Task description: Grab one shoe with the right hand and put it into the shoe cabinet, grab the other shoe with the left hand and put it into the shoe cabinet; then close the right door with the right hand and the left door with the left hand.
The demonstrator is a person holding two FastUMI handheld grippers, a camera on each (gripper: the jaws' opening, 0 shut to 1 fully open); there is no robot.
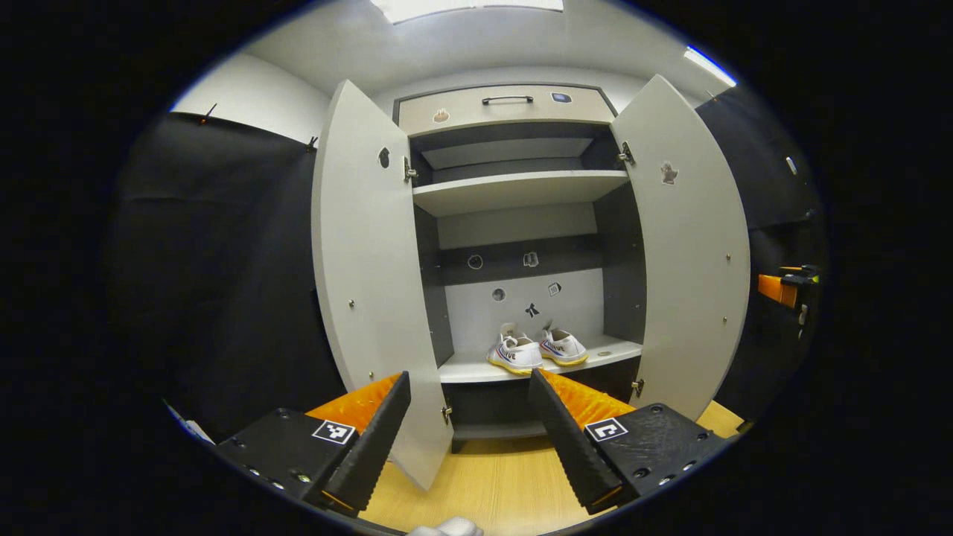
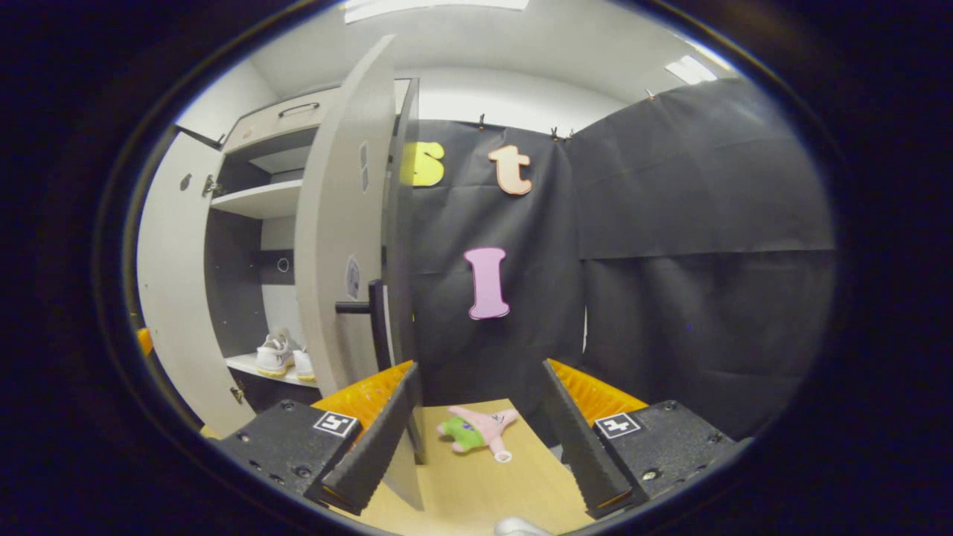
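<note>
Gray shoe cabinet (image 1: 514, 193) stands wide open, white shoes (image 1: 537, 350) side by side inside

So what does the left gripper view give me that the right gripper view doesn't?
Left gripper view: the grey cabinet's top drawer front with its black handle seen head-on, and the left gripper, open, facing the shelves. Right gripper view: a pink and green plush star toy on the wooden floor beyond the open right gripper, and the right door's black handle. Both: the pair of white sneakers on the lower shelf, both doors open.
</note>
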